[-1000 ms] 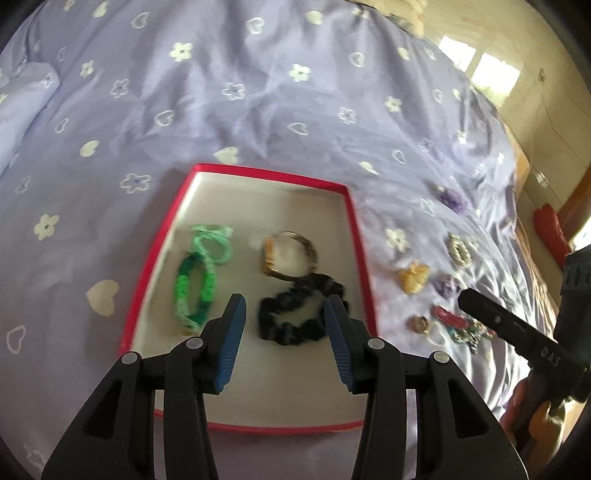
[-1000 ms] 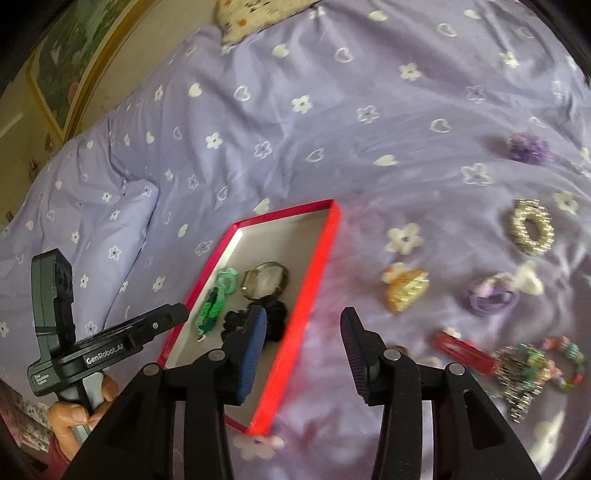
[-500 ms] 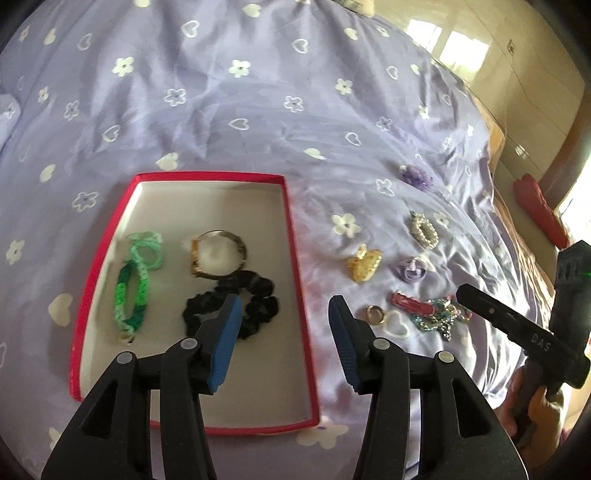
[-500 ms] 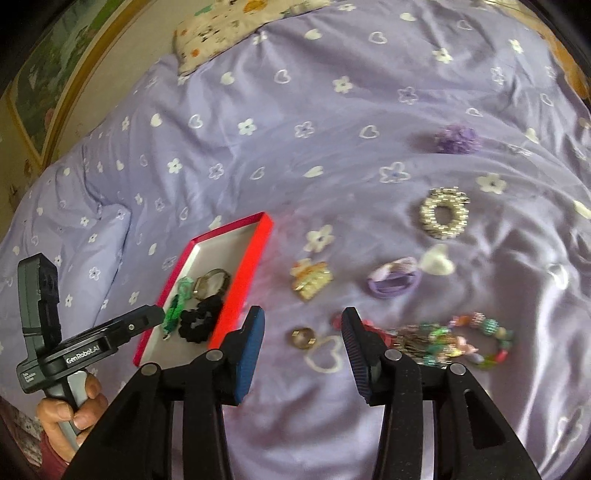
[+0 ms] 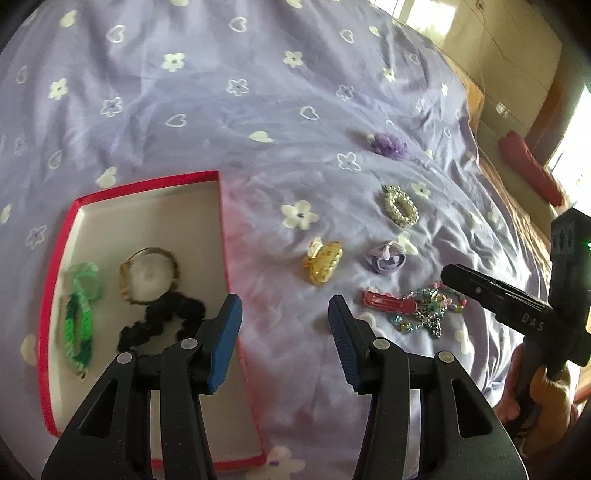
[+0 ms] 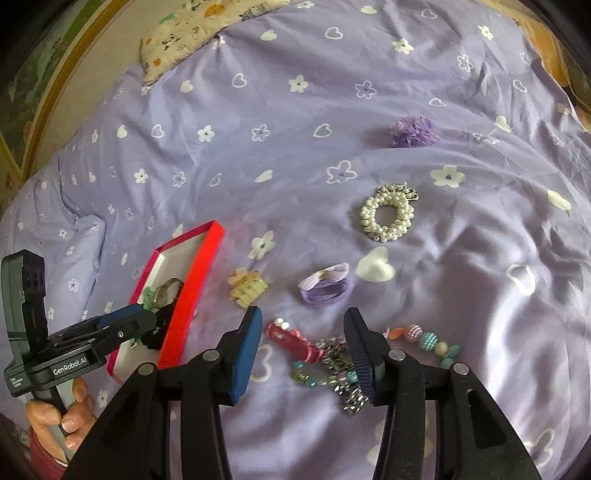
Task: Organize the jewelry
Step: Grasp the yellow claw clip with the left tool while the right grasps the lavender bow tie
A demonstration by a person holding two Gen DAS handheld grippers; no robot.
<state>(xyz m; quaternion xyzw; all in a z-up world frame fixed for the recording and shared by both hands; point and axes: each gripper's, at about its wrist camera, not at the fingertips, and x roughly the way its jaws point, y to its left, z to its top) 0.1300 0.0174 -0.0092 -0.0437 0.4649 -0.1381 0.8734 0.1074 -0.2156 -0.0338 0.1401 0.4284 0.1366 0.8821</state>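
A red-rimmed box lies on the purple bedspread and holds a green bracelet, a gold bangle and a black scrunchie. Loose on the bed lie a yellow hair claw, a purple hair tie, a pearl scrunchie, a purple flower, a red clip and a beaded chain. My left gripper is open over the box's right rim. My right gripper is open just above the red clip and chain.
A patterned pillow lies at the head of the bed. A lilac pillow lies left of the box. The bed's right edge, a tan floor and a red object show in the left wrist view.
Both grippers have swung right, away from the box and toward the loose jewelry. My right gripper has closed in on the red clip and chain. Both stay open.
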